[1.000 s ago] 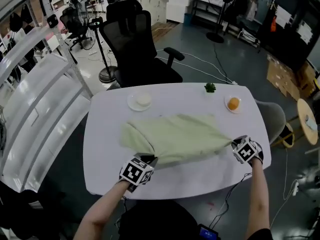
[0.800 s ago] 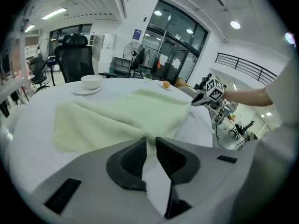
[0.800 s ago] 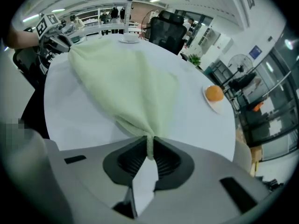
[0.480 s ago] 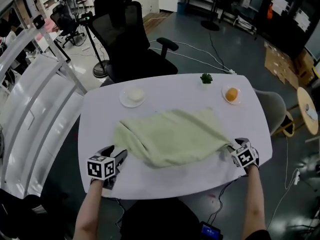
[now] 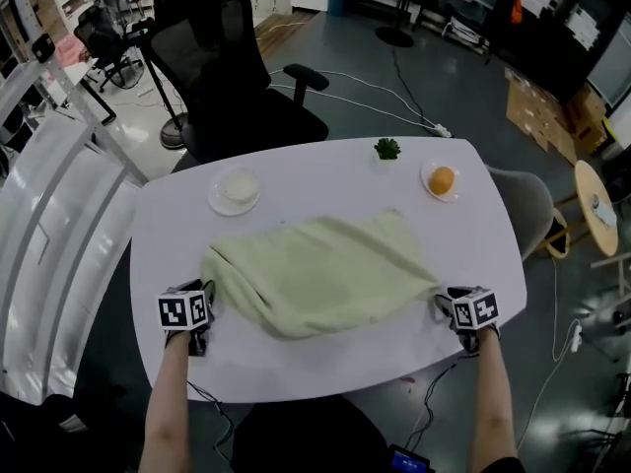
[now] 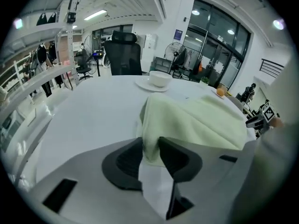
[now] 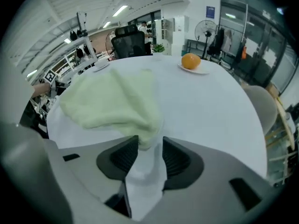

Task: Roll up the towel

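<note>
A pale green towel (image 5: 315, 274) lies loosely rumpled across the middle of the white table (image 5: 325, 363). My left gripper (image 5: 200, 292) sits at the towel's near left corner. Its jaws have just been closing, and in the left gripper view the bunched towel corner (image 6: 150, 146) is pinched between the pads. My right gripper (image 5: 443, 304) is at the near right corner. Its jaws have just been opening, and the towel tip (image 7: 145, 135) lies between them, loose, with bare table showing in the rest of the gap.
A white dish (image 5: 235, 187) stands at the table's far left. A saucer with an orange (image 5: 442, 179) and a small green sprig (image 5: 386, 148) sit at the far right. A black office chair (image 5: 222, 77) stands behind the table, and a white rack (image 5: 49, 225) to the left.
My left gripper let go of the lifted towel, swung out to the left and came down at the near left corner. The towel sank flat. The right gripper dropped a little.
</note>
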Demonstrator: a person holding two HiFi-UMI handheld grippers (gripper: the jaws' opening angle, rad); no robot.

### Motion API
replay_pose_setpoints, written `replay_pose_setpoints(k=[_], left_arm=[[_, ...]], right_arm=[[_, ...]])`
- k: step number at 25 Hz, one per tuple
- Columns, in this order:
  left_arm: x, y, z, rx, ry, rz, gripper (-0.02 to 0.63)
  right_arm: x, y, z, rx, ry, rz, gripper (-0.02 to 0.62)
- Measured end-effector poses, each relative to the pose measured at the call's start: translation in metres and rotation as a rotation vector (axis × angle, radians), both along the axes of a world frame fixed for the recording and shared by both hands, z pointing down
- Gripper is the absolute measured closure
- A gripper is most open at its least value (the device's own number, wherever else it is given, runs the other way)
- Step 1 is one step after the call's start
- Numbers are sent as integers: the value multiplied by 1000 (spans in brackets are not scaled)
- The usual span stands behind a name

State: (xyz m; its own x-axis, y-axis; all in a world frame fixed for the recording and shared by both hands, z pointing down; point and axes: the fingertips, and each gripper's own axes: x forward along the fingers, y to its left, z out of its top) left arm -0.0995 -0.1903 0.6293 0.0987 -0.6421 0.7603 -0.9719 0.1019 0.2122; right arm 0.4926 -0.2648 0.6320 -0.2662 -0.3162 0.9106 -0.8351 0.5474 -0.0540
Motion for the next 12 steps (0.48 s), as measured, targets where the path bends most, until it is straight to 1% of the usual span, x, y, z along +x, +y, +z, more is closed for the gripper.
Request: replay_pose_setpoints(k=[2,3,4,5,7,12], left_arm=[[1,-1,2,-14,-14,3,510],[2,0,2,-19,-20,6,530],[3,1,1,-20,-22,5,553],[4,3,-1,-18,-21,2,564],[3,11,-7,-10,-15,-2,569],[-9,52,-32,7,-15,7,569]], right_arm=[[-6,-2,6,-13,-18,26,445],[-8,-3,8,-15,-23,35,486],[-10,-3,9,-13,-28,42,512],[-12,-3,8,-13,-33,43,524],[-12,0,6,-18,-30,27,533],[0,1,-13,-19,29,-20,549]])
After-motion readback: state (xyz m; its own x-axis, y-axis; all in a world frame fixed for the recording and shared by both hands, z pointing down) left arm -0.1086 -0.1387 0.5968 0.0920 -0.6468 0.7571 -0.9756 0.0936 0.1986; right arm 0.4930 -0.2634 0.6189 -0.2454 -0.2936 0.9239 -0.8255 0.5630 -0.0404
